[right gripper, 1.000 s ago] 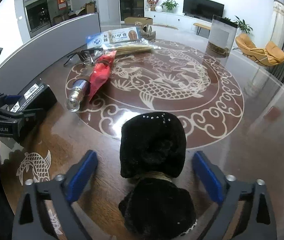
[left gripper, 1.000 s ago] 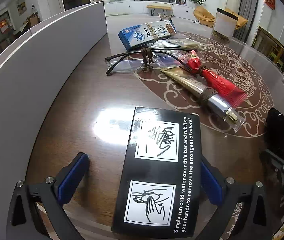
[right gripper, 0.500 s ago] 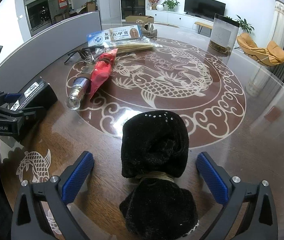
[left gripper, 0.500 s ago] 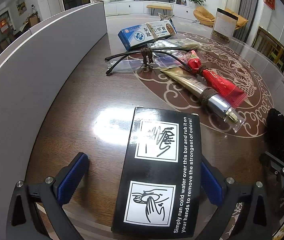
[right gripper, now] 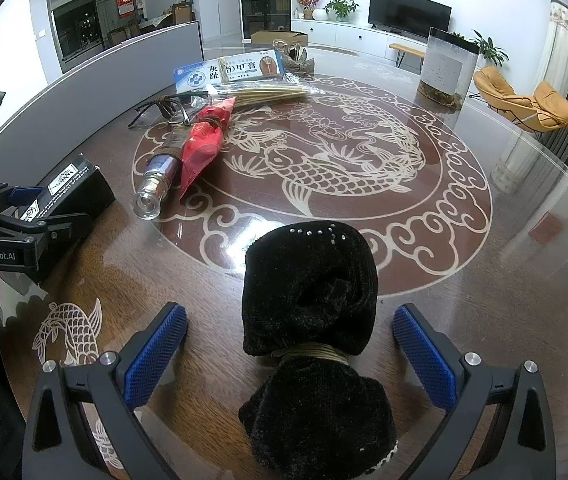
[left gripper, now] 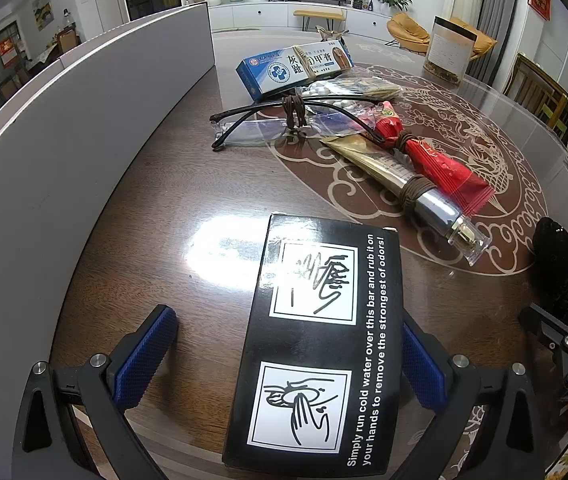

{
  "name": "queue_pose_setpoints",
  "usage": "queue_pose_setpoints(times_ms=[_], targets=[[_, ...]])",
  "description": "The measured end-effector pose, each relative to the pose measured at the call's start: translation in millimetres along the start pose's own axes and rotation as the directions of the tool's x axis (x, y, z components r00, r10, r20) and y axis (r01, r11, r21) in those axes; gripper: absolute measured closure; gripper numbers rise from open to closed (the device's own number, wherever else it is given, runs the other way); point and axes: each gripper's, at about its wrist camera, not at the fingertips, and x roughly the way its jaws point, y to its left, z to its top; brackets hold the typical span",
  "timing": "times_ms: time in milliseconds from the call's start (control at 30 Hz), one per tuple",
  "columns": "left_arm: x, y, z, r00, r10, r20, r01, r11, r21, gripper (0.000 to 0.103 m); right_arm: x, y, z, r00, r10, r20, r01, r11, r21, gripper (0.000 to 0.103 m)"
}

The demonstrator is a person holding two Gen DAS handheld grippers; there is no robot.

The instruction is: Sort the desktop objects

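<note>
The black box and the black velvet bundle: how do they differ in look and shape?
The black box is rigid, flat and rectangular, with white pictures and print; the black velvet bundle is soft, fuzzy and rounded, cinched by a cord. The box lies between the left tool's open fingers, the bundle between the right tool's. Both are black and rest on the table.

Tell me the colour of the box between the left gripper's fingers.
Black box with white pictograms and lettering, clearest in the left wrist view.

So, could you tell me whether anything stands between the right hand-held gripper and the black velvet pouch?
Nothing visible does. The black velvet pouch lies on the table between the open fingers of the right hand-held gripper, with clear gaps on both sides.
</note>
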Motion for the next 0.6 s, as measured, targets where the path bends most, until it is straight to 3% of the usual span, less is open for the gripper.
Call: queue_pose_setpoints(times_ms=[600], targets=[[0.9,-0.9,0.6,1.0,0.0,0.001,0.0,1.0,-0.001,0.0,0.0,-0.1,-0.2,1.0,0.0,0.0,0.0,1.0,0.0,0.0]])
